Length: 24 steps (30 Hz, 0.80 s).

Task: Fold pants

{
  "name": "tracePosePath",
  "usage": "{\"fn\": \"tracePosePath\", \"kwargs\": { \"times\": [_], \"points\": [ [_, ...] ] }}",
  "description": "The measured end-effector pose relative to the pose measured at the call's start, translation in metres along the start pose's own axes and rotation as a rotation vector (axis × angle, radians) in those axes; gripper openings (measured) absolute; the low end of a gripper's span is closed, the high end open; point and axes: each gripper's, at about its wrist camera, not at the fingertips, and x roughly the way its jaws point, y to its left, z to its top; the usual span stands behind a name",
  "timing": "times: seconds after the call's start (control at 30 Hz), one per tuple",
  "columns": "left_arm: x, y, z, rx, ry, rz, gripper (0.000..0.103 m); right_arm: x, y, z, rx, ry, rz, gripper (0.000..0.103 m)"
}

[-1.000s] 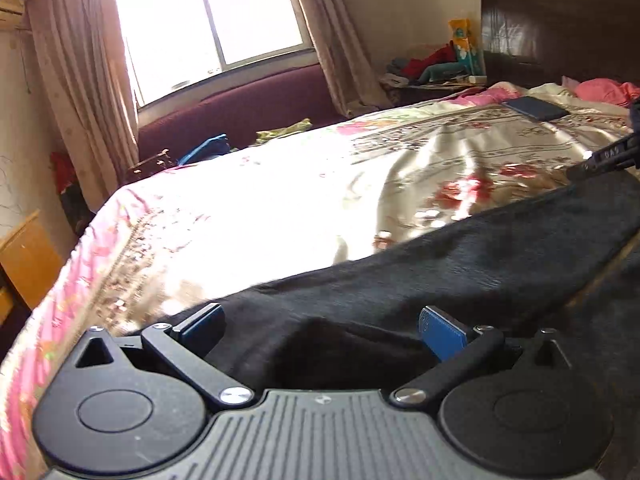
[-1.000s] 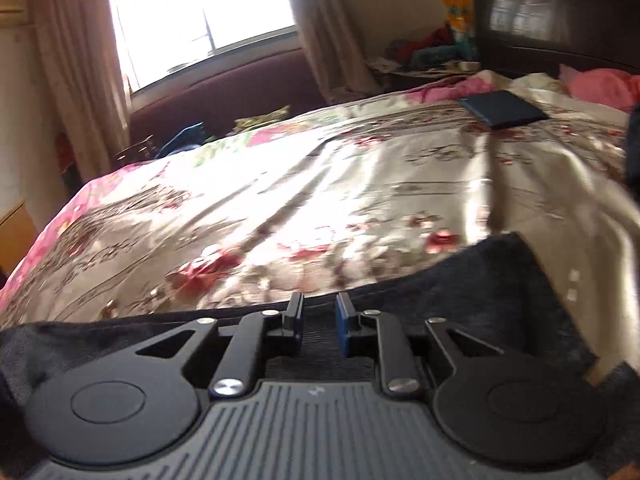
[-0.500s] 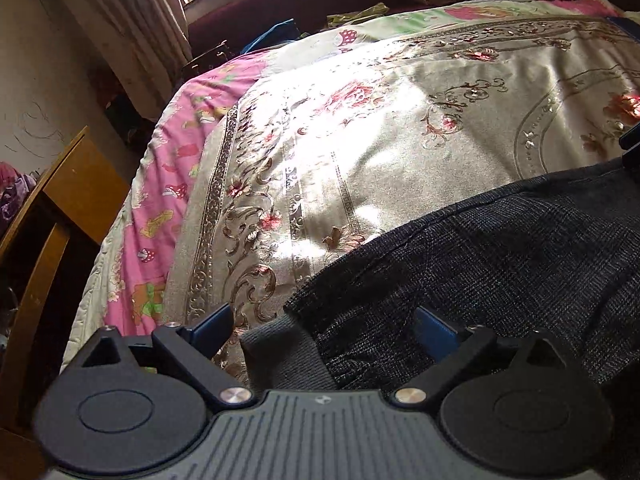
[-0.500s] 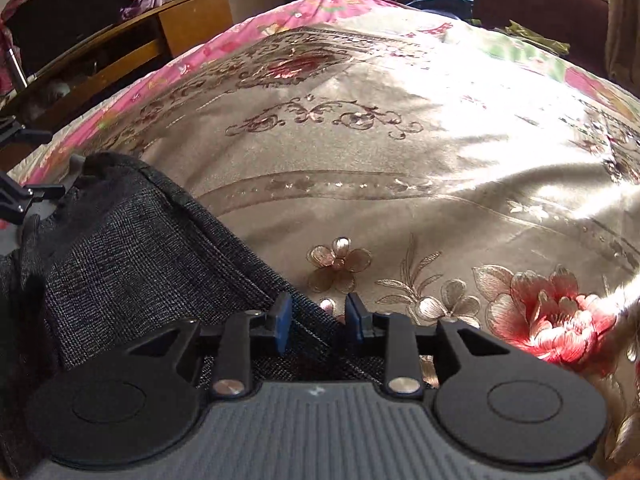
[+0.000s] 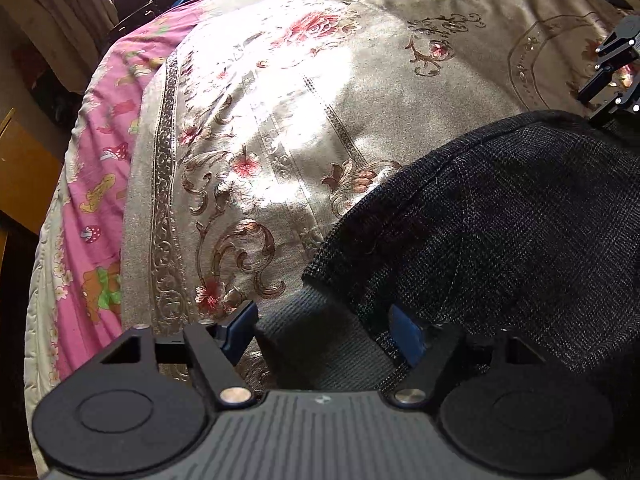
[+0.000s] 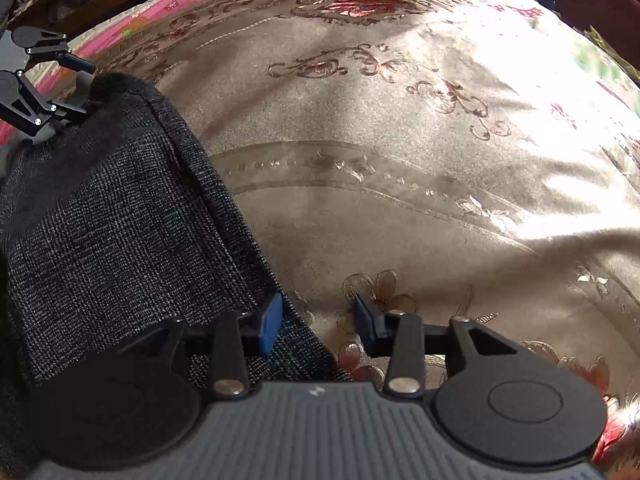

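— Sunlit and flowered, that bedspread (image 5: 304, 128) covers the whole bed, with a pink quilt (image 5: 96, 184) along its left edge and a wooden cabinet (image 5: 20, 176) beyond that. What do you see next?

— Moving right in the left wrist view, the left claw (image 5: 324, 330) has its jaws spread wide. The grey ribbed waistband (image 5: 316, 332) lies between the blue pads, but neither pad presses on it as far as I can tell.

— And the pants?

— The pants (image 5: 500, 232) are dark woven cloth, lying on the bedspread and filling the right half of that view. At the far right edge the right claw (image 5: 608, 80) shows as black linkage at the cloth's far corner.

— From the other camera?

— In the right wrist view the left claw (image 6: 80, 88) sits at the upper left, at the corner of the pants (image 6: 112, 216). The cloth runs down the left side to the right claw (image 6: 318, 326), whose jaws stand partly apart. Its left pad rests at the cloth's edge, its right pad over bare bedspread (image 6: 400, 160); nothing is pinched.
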Motion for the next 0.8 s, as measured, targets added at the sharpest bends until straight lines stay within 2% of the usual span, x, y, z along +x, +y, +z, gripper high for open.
{"fn": "tracePosePath", "kwargs": {
  "times": [0.07, 0.1, 0.17, 0.2, 0.23, 0.3, 0.43, 0.6, 0.7, 0.8],
  "points": [
    [0.004, 0.004, 0.004, -0.004, 0.027, -0.022, 0.084, -0.002, 0.0, 0.0, -0.01, 0.012, -0.006, 0.04],
    [0.005, 0.006, 0.005, -0.014, 0.037, -0.033, 0.082, -0.002, 0.001, 0.0, -0.001, 0.018, -0.012, 0.037],
    [0.003, 0.005, 0.009, -0.026, 0.059, -0.034, 0.076, -0.003, 0.004, 0.001, 0.032, 0.031, 0.01, 0.02],
    [0.001, 0.003, 0.01, -0.007, 0.061, -0.021, 0.068, -0.004, 0.007, 0.003, 0.038, 0.04, 0.017, 0.006],
    [-0.003, -0.001, 0.012, 0.024, 0.059, -0.01, 0.062, -0.006, 0.01, 0.003, 0.036, 0.04, 0.004, 0.004],
    [-0.01, -0.009, 0.014, 0.063, 0.055, 0.057, 0.025, -0.01, 0.014, 0.003, 0.031, 0.032, -0.02, 0.002],
    [-0.026, -0.016, 0.013, 0.087, 0.023, 0.086, 0.024, -0.031, 0.018, 0.005, 0.041, -0.016, -0.061, 0.001],
    [-0.065, -0.019, 0.009, 0.065, -0.051, 0.095, 0.022, -0.086, 0.027, 0.008, 0.056, -0.107, -0.084, 0.001],
    [-0.105, -0.019, 0.011, 0.056, -0.111, 0.097, 0.022, -0.134, 0.038, 0.005, 0.072, -0.191, -0.111, 0.0],
    [-0.157, -0.033, 0.002, 0.058, -0.183, 0.08, 0.022, -0.191, 0.056, -0.007, 0.085, -0.268, -0.084, 0.0]
  ]
}}
